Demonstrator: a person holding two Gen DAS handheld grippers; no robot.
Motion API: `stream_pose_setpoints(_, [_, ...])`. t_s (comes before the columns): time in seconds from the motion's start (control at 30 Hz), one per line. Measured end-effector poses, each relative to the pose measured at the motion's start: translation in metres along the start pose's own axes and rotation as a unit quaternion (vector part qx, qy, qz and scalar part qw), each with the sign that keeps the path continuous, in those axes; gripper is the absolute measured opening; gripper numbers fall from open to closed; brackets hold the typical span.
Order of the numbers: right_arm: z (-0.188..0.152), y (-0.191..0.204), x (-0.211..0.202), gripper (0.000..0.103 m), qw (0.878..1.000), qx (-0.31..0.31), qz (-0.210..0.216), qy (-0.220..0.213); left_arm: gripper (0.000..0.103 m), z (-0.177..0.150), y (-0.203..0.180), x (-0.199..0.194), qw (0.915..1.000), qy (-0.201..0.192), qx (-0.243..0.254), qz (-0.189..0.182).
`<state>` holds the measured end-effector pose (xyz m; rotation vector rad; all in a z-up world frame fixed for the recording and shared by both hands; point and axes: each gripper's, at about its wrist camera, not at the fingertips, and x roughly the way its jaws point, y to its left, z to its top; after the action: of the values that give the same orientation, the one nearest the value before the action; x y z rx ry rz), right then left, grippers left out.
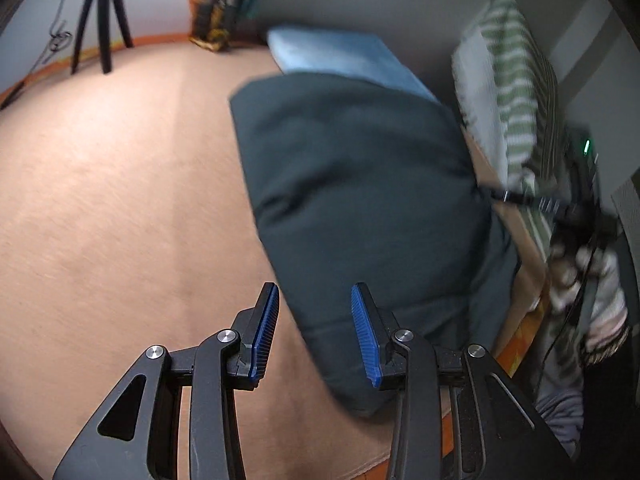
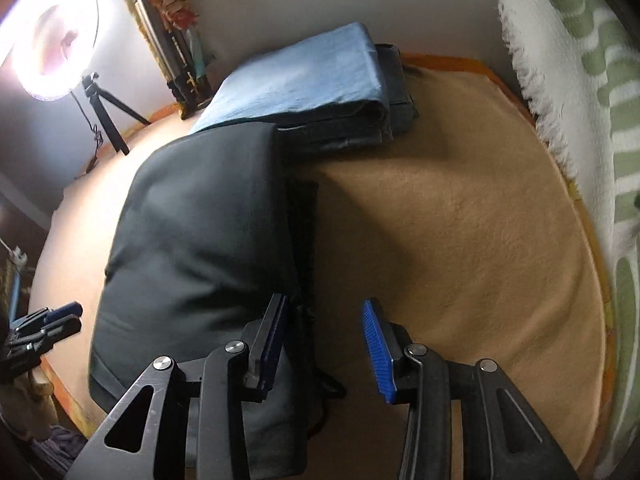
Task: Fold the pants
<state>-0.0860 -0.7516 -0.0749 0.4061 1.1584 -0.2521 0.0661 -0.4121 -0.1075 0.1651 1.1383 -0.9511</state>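
2 grippers: I have both over the bed, each with its jaws apart and nothing between the blue pads.
Pants: the dark grey folded pants (image 2: 200, 240) lie flat on the tan fleece blanket (image 2: 460, 240), their far end touching the stack of folded light-blue and grey clothes (image 2: 320, 80).
Left gripper (image 1: 316, 328): it hangs over the pants' near-left edge, 1 pad above cloth and 1 above bare blanket.
Right gripper (image 2: 326, 340): it hangs at the pants' right edge, its left finger over the cloth, its right finger over the blanket.
Long axis: I read the pants as running away from both tools toward the stack, near end closest to me.
Nearer hand: I judge both about equally close, 1 at each long side.
Next move: probably a pinch at the near end, carried toward the stack.
Risk: loose layers may slip apart.
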Motion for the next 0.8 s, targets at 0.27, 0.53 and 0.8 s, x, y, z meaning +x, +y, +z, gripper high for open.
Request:
stream_pose_setpoints(0.27, [0.004,0.007,-0.033,0.071,0.992,-0.012,0.055,-0.111,0.036,0.001,0.004,-0.011,0.9996,-0.026,-0.005,0.009])
stream_pose_setpoints(0.53, [0.016,0.011,0.007,0.083,0.993,-0.001,0.108,-0.050,0.036,0.022,0.041,-0.004,0.9968,-0.045,-0.066,0.002])
stream_pose_setpoints(0.8, [0.026,-0.004,0.044,0.090,0.989,0.032,0.146,0.005,0.039,0.044,0.059,0.025,0.9933,-0.026,-0.109,-0.028])
